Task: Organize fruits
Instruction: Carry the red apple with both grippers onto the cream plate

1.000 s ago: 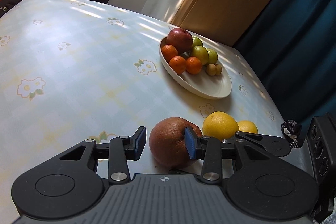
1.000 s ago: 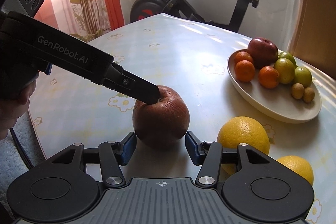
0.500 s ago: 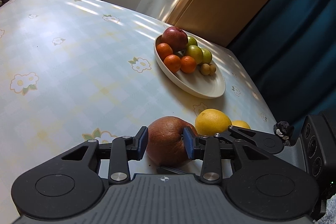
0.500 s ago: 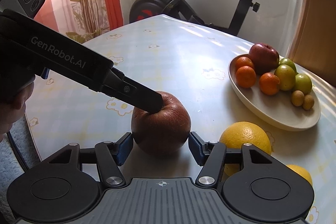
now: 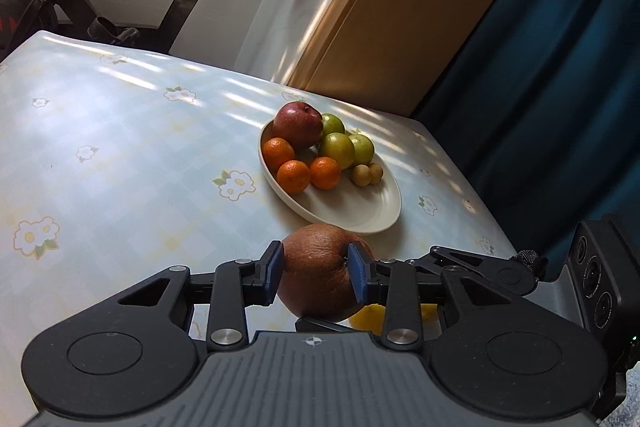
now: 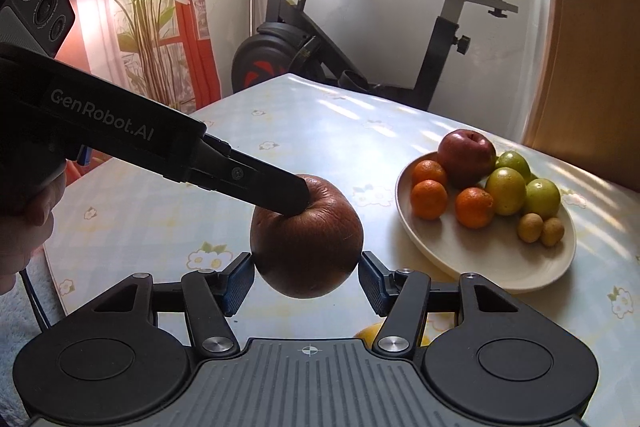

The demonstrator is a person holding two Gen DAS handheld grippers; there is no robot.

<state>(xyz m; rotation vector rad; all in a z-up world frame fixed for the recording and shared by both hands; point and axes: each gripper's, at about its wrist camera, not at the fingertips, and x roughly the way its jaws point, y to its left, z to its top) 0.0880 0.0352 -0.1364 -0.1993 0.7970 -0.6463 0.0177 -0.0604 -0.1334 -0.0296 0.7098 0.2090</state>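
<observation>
Left gripper (image 5: pixel 316 277) clamped on the brown apple (image 5: pixel 320 275), blue pads pressed into its flanks, one beside the stem dimple; apple is off the table (image 5: pixel 120 155), just short of the near rim of the bowl (image 5: pixel 360 219). Right gripper (image 6: pixel 306 277) sits around the same apple (image 6: pixel 306 235) from the other side, pads close on either flank, but whether they press is unclear. Skin wrinkled and dull: likely softish, bruises under a hard squeeze, round so it may roll out of a shallow hold. Moderately heavy, I judge. Best held across the widest girth, as now. Bowl's far half crowded with a red apple (image 5: pixel 298 125), oranges (image 5: pixel 294 177) and green fruit (image 5: pixel 338 149); near half bare, room to set down. Yellow citrus (image 5: pixel 368 319) lies below the fingers. Table edge near on the right, dark curtain (image 5: pixel 540 75) beyond.
</observation>
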